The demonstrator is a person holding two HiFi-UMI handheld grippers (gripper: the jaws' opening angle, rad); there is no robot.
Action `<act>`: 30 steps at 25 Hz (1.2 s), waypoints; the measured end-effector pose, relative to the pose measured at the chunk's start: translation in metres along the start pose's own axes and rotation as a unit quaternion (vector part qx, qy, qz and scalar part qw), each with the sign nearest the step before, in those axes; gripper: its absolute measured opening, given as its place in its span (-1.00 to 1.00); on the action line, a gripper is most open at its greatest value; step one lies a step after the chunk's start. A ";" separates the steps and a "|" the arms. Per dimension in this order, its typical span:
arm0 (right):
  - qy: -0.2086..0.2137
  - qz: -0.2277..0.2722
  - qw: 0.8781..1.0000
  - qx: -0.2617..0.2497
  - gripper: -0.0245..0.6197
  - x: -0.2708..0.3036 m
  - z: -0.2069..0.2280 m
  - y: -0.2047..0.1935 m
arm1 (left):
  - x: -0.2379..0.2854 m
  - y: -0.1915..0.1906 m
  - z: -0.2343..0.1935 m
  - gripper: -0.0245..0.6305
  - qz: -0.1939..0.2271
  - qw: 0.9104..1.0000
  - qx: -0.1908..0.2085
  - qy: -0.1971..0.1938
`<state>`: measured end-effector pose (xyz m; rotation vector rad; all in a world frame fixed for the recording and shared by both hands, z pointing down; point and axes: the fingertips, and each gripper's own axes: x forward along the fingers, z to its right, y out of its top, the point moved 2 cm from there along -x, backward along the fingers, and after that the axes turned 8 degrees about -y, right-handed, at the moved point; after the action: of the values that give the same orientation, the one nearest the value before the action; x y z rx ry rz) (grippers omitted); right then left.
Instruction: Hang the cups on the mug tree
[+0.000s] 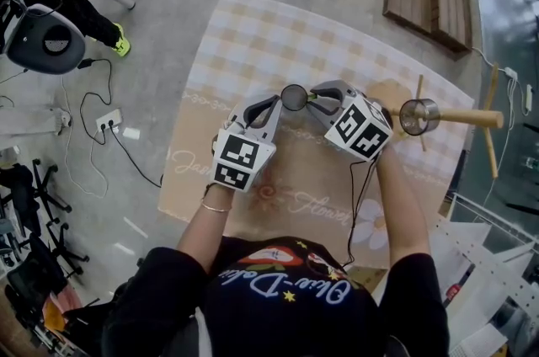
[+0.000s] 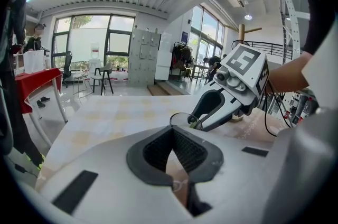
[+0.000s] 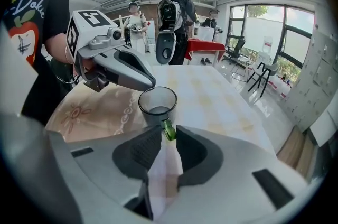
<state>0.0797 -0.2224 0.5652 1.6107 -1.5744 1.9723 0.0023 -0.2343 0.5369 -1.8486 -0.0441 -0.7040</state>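
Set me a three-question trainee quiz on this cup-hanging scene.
1. True or false: the clear glass cup with a green handle hangs on the wooden mug tree.
2. Which part of that cup sits between the jaws of the right gripper? A) rim B) green handle C) base
3. How many cups hang on the mug tree?

Key: 1 false, as it is between the two grippers over the table. 2 B. 3 one, a second glass cup.
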 end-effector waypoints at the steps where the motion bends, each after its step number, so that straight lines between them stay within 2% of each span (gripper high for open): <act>1: -0.001 -0.003 1.000 -0.005 -0.63 0.001 0.000 0.000 | 0.000 0.000 0.000 -0.92 0.000 1.000 -0.001 0.000; 7: 0.015 -0.012 1.000 -0.006 -0.64 0.003 0.000 -0.001 | 0.000 0.000 0.000 -0.92 0.001 1.000 -0.002 -0.003; 13: 0.013 -0.028 0.999 -0.035 -0.69 0.007 -0.002 -0.001 | 0.000 -0.001 -0.001 -0.92 0.005 1.000 -0.013 0.001; 20: 0.010 -0.021 1.000 -0.017 -0.78 0.007 -0.010 -0.001 | -0.001 -0.002 0.003 -0.92 0.003 1.000 -0.014 -0.005; 23: -0.002 -0.016 1.000 -0.010 -0.78 0.006 -0.012 -0.002 | -0.001 -0.003 0.005 -0.92 0.003 1.000 -0.014 -0.007; 30: -0.038 -0.004 0.998 0.043 -0.78 -0.001 -0.013 -0.001 | -0.009 -0.004 0.003 -0.92 0.007 1.000 -0.018 -0.002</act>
<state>0.0728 -0.2110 0.5669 1.7412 -1.5260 2.0229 -0.0055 -0.2271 0.5352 -1.8836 -0.0204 -0.6945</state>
